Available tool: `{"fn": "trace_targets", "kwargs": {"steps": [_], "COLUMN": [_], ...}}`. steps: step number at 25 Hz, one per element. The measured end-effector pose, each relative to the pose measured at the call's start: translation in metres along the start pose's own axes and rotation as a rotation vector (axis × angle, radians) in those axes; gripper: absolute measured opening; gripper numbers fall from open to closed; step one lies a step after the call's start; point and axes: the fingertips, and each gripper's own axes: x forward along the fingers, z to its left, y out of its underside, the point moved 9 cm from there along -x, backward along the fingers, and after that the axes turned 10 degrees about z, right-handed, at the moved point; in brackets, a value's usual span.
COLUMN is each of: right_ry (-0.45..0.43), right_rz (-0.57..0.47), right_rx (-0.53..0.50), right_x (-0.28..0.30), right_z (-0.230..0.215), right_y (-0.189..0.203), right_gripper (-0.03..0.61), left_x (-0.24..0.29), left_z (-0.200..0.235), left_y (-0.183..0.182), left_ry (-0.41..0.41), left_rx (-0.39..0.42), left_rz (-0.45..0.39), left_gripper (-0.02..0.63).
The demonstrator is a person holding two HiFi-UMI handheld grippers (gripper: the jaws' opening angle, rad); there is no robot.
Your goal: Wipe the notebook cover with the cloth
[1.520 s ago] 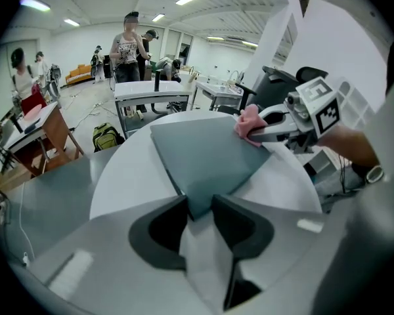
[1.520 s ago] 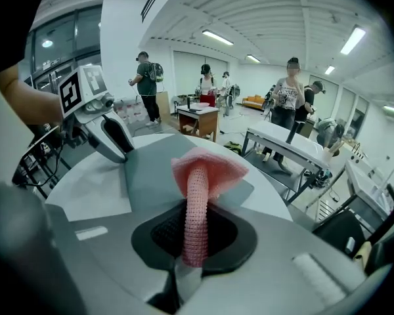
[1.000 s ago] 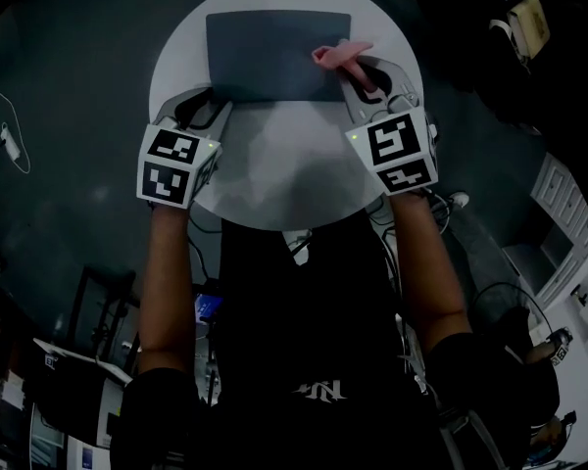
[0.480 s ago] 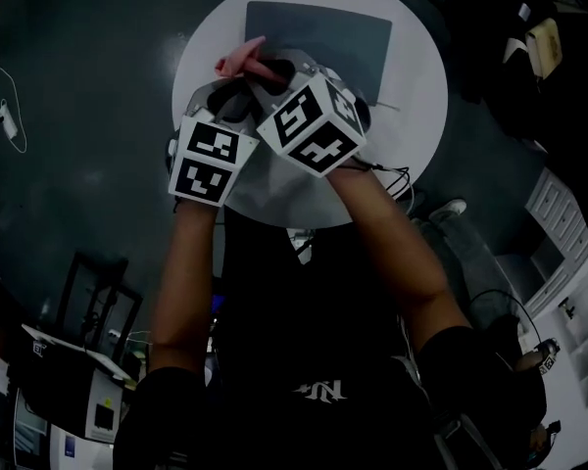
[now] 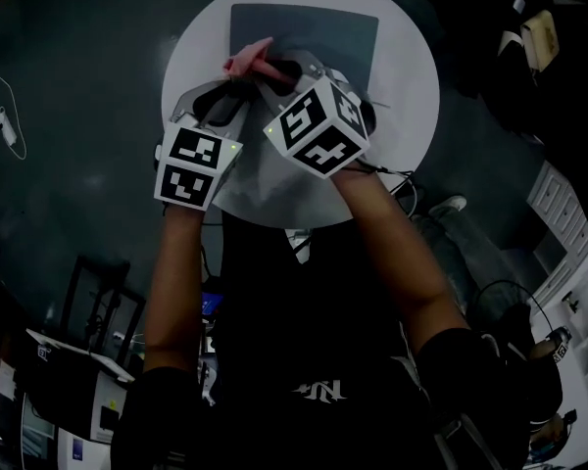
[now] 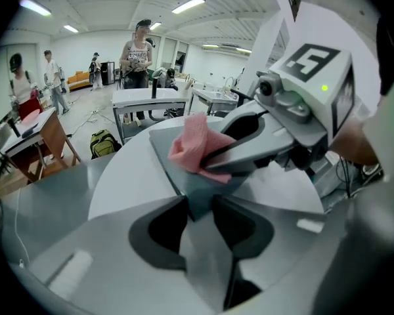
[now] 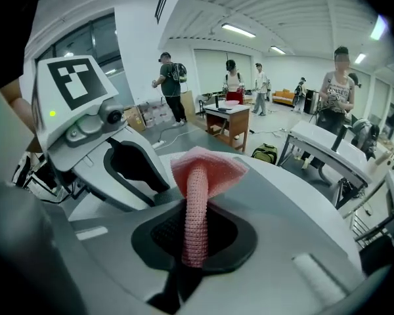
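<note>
You held the one pink knitted cloth [image 5: 247, 62] clenched in your right tongs [image 7: 196, 231], at the near left corner of the one dark grey notebook [image 5: 323, 37] on the round white table [image 5: 412, 76]. Your left tongs [image 6: 198, 205] stood released, with that corner between them.

The notebook [image 5: 323, 37] lies on the far half of the counter [image 5: 412, 76], its near left corner between the left tongs [image 5: 232, 93]. Just right of them, the right tongs [image 5: 274, 67] hold the cloth [image 5: 247, 59] over the notebook's near left part.
</note>
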Motion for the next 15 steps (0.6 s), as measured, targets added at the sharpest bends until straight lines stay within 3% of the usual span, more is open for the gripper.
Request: {"fn": "trace_targets", "kwargs": {"steps": [15], "right_ry": [0.089], "right_rz": [0.013], "right_rx": [0.11], "right_x": [-0.059], "right_z": [-0.045], "right_y": [0.095], "right_gripper": [0.028], "left_x": [0.003], "left_z": [-0.008], "left_y": [-0.007], "left_ry": [-0.029], "left_rx": [-0.004], "left_rz": [0.034], "left_gripper": [0.115]}}
